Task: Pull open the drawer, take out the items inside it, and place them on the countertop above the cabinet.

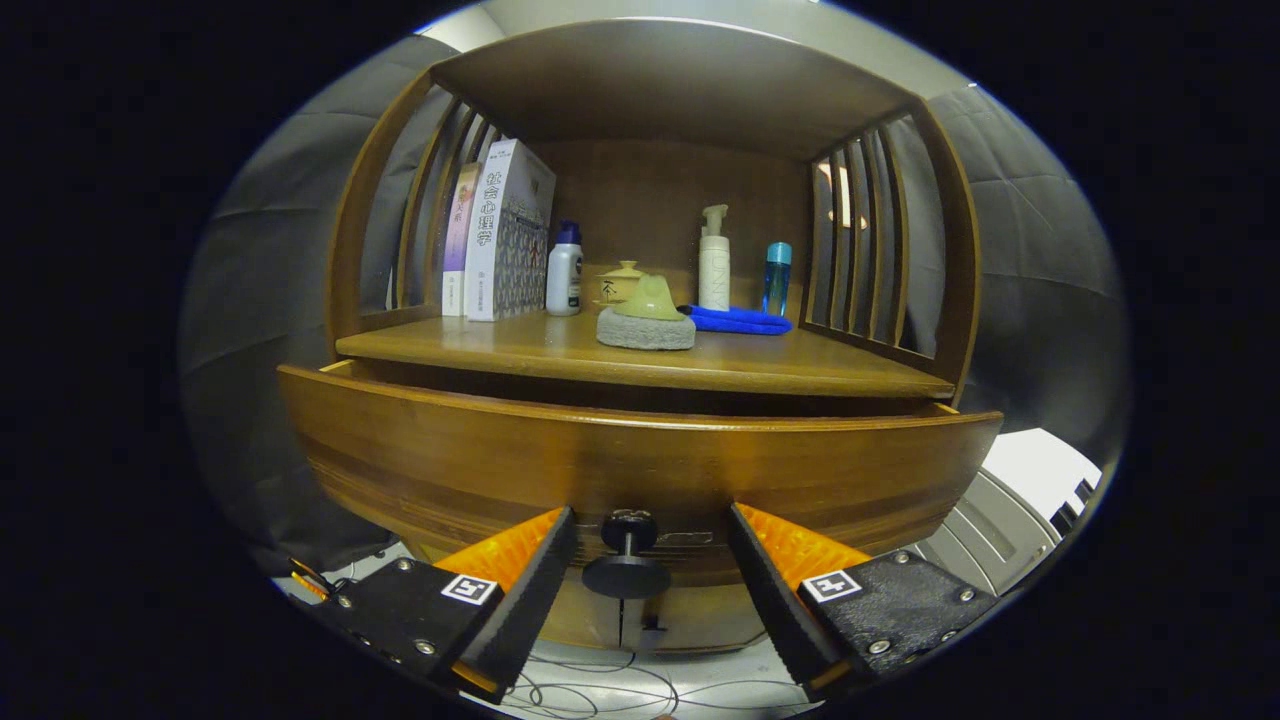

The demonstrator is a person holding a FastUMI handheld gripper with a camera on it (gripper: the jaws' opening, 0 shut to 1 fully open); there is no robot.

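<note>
A wooden cabinet stands in front of me. Its drawer (500, 460) is pulled out a little, and the front panel sits forward of the countertop (780, 365). A dark round knob (627, 560) sticks out from the drawer front. My gripper (650, 522) is open, with one finger on each side of the knob and not touching it. The drawer's inside is hidden behind its front panel. On the countertop lie a grey sponge with a green piece on top (646, 318) and a blue cloth (740, 320).
At the back of the countertop stand books (500, 235), a white bottle with a blue cap (565, 270), a small yellow lidded pot (620, 282), a white pump bottle (714, 262) and a blue bottle (776, 277). Slatted wooden sides enclose the shelf. Cables lie on the floor below.
</note>
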